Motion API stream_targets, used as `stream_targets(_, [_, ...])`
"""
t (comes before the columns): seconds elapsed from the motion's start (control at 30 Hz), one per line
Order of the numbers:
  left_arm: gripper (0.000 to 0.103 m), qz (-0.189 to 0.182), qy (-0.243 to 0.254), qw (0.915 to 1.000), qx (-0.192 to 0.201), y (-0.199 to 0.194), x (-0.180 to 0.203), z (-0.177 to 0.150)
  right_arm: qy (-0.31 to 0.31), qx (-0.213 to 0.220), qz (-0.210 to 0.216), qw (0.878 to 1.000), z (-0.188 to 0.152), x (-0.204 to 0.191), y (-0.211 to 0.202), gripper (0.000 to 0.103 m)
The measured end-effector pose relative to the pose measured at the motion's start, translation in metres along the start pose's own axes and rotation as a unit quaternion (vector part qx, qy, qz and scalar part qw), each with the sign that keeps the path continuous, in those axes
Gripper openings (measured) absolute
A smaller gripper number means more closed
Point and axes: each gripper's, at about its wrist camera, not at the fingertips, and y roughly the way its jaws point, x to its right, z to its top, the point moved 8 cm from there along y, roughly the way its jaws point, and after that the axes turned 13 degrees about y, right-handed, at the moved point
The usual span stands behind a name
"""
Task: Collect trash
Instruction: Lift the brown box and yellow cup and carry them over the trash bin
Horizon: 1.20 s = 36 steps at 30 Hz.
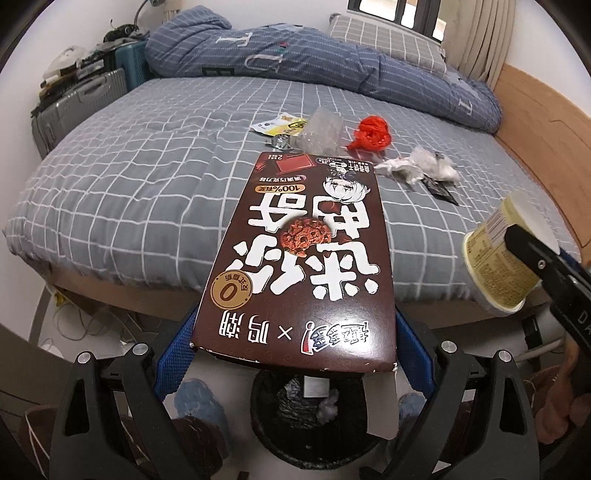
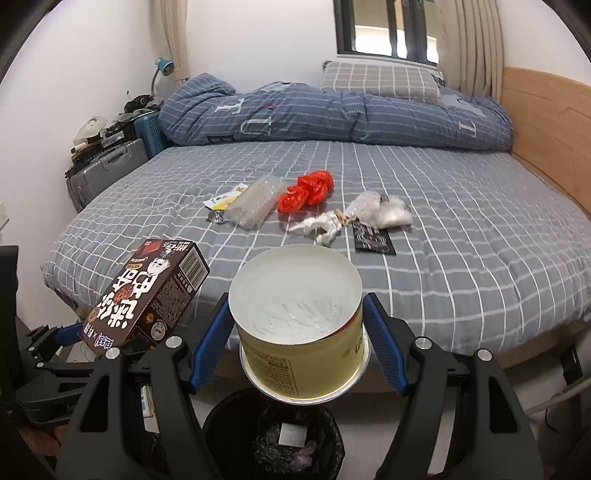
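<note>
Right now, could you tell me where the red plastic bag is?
The red plastic bag lies mid-bed in both views, between the clear plastic tray and crumpled white wrappers.

Evenly lit by soft daylight from the window [image 2: 388, 29] at the far wall; white walls bright, no harsh glare. Faint sheen only on the cup [image 2: 299, 317] interior and the box [image 1: 295, 254] print. Shadows soft and weak, darkest under the bed [image 2: 461, 258] and inside the bin [image 2: 273, 439] near the bottom. Strong fisheye bending throughout: bed edges bowed, corners vignetted to black. Centre fairly sharp, printed characters legible; near gripper parts and frame edges slightly soft. Slight motion smear on the cup in the left view.
</note>
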Motion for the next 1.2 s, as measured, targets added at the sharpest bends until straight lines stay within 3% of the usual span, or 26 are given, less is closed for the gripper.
stream_targets(0.27, [0.091, -0.004, 0.021, 0.9997, -0.013, -0.018, 0.014, -0.01, -0.005, -0.002, -0.008, 1.0, -0.009, -0.004, -0.021, 0.068])
stream_targets(0.67, [0.091, -0.007, 0.009, 0.9993, -0.036, -0.029, 0.012, -0.044, 0.0, -0.036, -0.031, 0.999, -0.045, 0.01, -0.031, 0.068])
stream_targets(0.87, [0.091, -0.004, 0.002, 0.9983, -0.058, -0.016, 0.007, -0.068, -0.007, -0.064, -0.038, 0.997, -0.074, 0.014, -0.018, 0.068])
stream_targets(1.2, [0.091, -0.021, 0.009, 0.9916, -0.127, 0.043, 0.01, -0.113, -0.009, -0.137, -0.044, 0.99, -0.128, 0.028, 0.035, 0.068])
